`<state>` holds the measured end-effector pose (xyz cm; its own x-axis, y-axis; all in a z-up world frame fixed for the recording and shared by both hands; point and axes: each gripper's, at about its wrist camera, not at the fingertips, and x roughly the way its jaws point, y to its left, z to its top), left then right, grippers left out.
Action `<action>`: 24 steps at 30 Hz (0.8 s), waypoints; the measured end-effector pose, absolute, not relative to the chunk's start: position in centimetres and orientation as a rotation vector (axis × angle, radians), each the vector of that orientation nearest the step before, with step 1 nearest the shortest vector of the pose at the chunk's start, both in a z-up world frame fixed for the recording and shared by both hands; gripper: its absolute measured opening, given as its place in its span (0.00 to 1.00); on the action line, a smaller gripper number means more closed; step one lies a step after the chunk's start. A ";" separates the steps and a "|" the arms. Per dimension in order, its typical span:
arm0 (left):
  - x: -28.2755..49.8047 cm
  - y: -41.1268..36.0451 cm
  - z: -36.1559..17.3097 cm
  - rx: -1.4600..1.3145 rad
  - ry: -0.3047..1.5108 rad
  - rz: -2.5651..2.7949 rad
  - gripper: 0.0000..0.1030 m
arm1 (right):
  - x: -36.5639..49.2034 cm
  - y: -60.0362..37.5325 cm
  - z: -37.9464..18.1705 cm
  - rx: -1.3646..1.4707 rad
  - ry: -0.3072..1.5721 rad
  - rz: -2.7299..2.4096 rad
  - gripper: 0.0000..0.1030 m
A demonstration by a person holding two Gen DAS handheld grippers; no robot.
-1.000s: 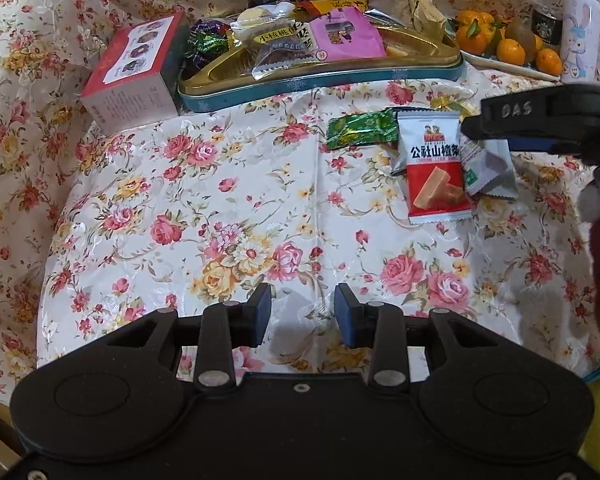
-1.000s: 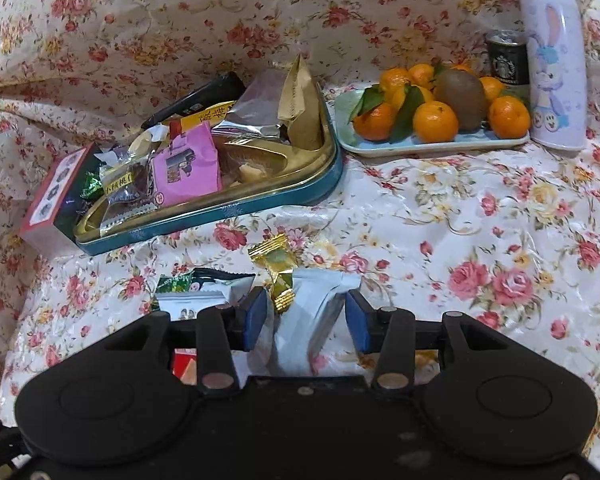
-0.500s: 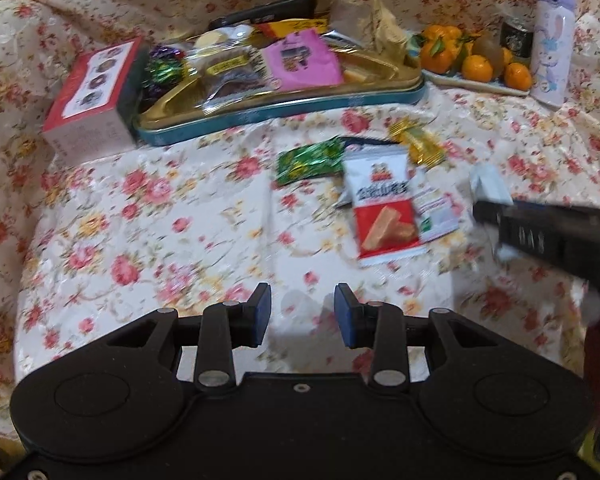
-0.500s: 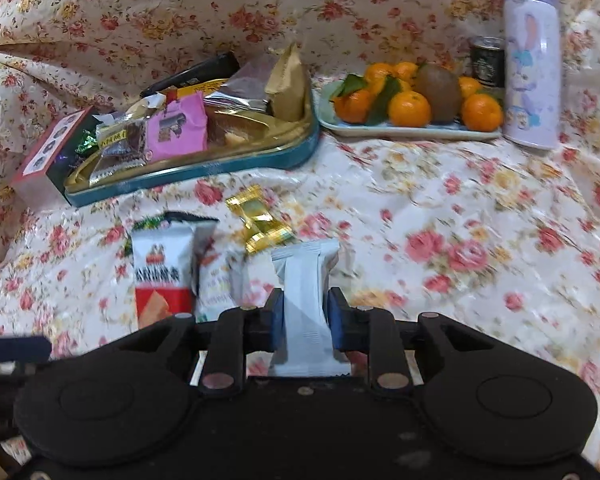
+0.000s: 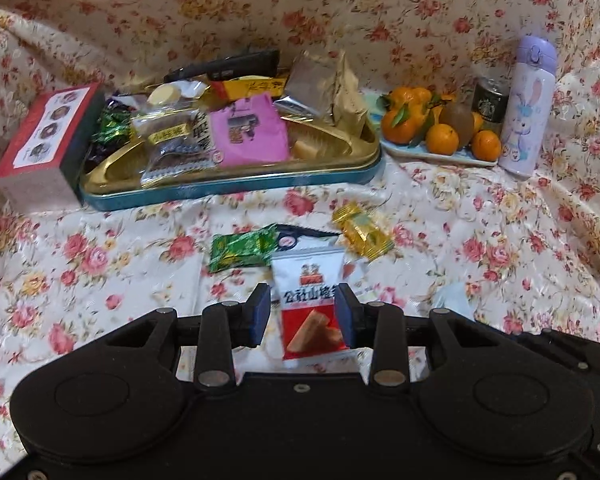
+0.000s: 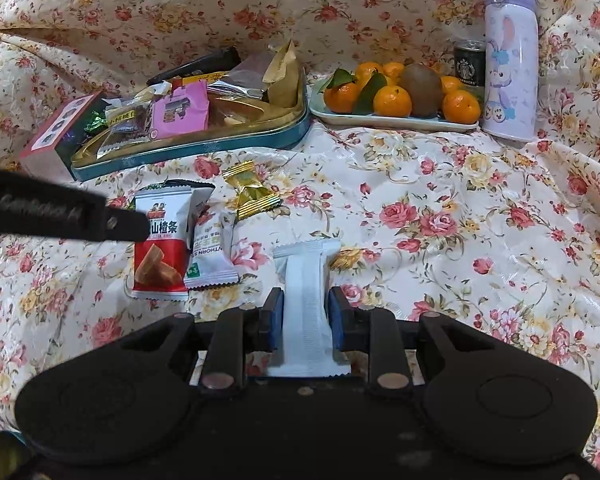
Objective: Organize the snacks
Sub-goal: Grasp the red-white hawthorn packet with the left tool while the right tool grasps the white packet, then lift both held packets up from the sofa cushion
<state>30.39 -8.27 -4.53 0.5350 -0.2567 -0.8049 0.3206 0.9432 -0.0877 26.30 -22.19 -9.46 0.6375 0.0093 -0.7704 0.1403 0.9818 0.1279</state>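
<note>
A teal tin tray (image 5: 228, 192) with a gold inside holds several wrapped snacks at the back left. Loose on the floral cloth lie a green candy (image 5: 244, 248), a gold candy (image 5: 362, 234), a red-and-white packet (image 5: 308, 308) and a white-and-green packet (image 6: 208, 256). My left gripper (image 5: 302, 316) is open, its blue pads either side of the red-and-white packet and clear of it. One of its black fingers (image 6: 124, 228) reaches over that packet in the right wrist view. My right gripper (image 6: 302, 320) is shut on a white packet (image 6: 304, 280), held lengthwise between the pads.
A red box (image 5: 40, 140) stands against the tray's left end. At the back right are a plate (image 6: 380, 122) of tangerines and a kiwi, a dark can (image 6: 470, 64) and a lilac rabbit bottle (image 6: 508, 80). Floral cloth rises behind and at both sides.
My right gripper has closed on the white packet and drawn it back from the pile. My left gripper has moved right, from bare cloth to over the red-and-white packet.
</note>
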 end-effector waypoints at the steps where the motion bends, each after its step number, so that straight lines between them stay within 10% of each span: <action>1: 30.3 -8.4 -4.7 0.079 0.945 -0.347 0.45 | 26.3 -22.3 -9.5 0.187 0.876 -0.073 0.27; 24: 30.9 -10.6 -6.7 0.159 0.906 -0.303 0.52 | 25.9 -21.3 -9.8 0.112 0.831 -0.048 0.38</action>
<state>30.91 -10.59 -6.66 0.5784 -0.1911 -0.7930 0.3240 0.9460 0.0083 25.88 -21.26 -9.83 0.6731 0.0012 -0.7396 0.0869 0.9929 0.0807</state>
